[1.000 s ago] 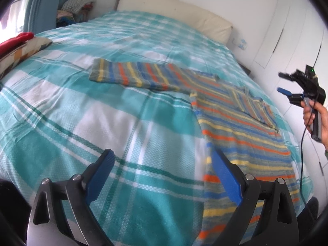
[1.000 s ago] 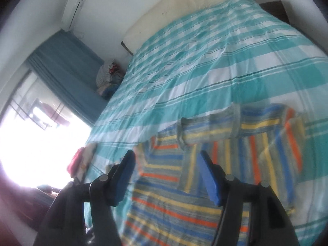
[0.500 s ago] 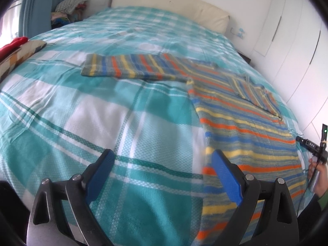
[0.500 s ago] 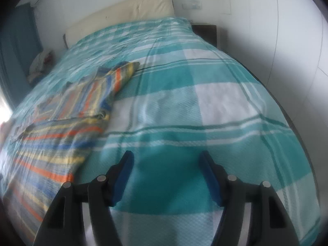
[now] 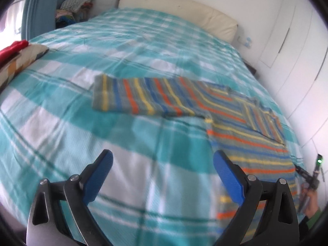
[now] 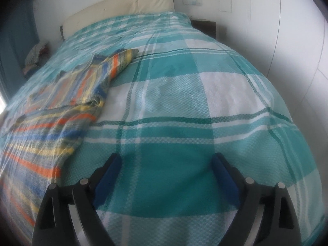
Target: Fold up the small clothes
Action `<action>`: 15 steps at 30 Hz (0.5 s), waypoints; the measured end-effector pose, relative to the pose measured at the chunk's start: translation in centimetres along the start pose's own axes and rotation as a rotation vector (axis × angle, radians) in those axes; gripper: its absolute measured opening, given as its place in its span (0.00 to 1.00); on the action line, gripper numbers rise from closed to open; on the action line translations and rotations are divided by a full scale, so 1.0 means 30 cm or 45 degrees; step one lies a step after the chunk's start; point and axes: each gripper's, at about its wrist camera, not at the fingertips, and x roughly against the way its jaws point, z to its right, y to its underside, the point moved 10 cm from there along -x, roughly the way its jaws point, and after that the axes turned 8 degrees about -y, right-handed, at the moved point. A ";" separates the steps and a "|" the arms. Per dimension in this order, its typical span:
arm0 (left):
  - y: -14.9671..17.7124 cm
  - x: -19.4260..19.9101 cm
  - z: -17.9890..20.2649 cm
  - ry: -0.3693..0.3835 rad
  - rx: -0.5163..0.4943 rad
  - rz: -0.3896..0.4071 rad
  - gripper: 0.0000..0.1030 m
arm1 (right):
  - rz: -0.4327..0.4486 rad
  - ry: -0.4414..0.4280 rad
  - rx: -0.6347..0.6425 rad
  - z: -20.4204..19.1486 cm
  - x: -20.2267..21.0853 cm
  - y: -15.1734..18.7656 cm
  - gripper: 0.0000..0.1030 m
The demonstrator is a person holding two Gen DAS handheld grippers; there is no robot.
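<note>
A striped sweater in grey, orange, yellow and blue lies flat on the bed, one sleeve stretched out to the left and the other folded over the chest. My left gripper hovers open above the bedspread, left of the sweater's body, holding nothing. In the right wrist view the sweater lies to the left with its folded sleeve pointing away. My right gripper is over bare bedspread to the right of the sweater; its jaws are opening and nothing is between them. It also shows small at the left wrist view's right edge.
The teal and white checked bedspread covers the whole bed, with a cream headboard behind. A red and patterned pile lies at the bed's left edge. White wardrobe doors stand close on the right. Clothes are heaped by the blue curtain.
My right gripper swung down from above the sweater to the bedspread beside it, and its jaws spread wider. The left gripper drifted, so the sweater's sleeve sits nearer the middle of its view.
</note>
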 end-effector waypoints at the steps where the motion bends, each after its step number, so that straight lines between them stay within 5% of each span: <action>1: -0.027 -0.039 -0.023 -0.037 -0.001 -0.003 0.96 | -0.001 -0.002 0.002 -0.001 0.000 0.003 0.88; 5: -0.053 -0.168 -0.112 -0.161 0.003 -0.015 0.96 | 0.000 0.001 0.009 -0.005 -0.001 0.007 0.90; 9: 0.070 -0.310 -0.142 -0.315 -0.082 -0.213 0.97 | 0.001 -0.004 0.007 -0.007 0.000 0.010 0.91; 15: 0.081 -0.308 -0.126 -0.329 -0.132 -0.178 1.00 | 0.006 -0.022 -0.005 -0.008 0.003 0.014 0.92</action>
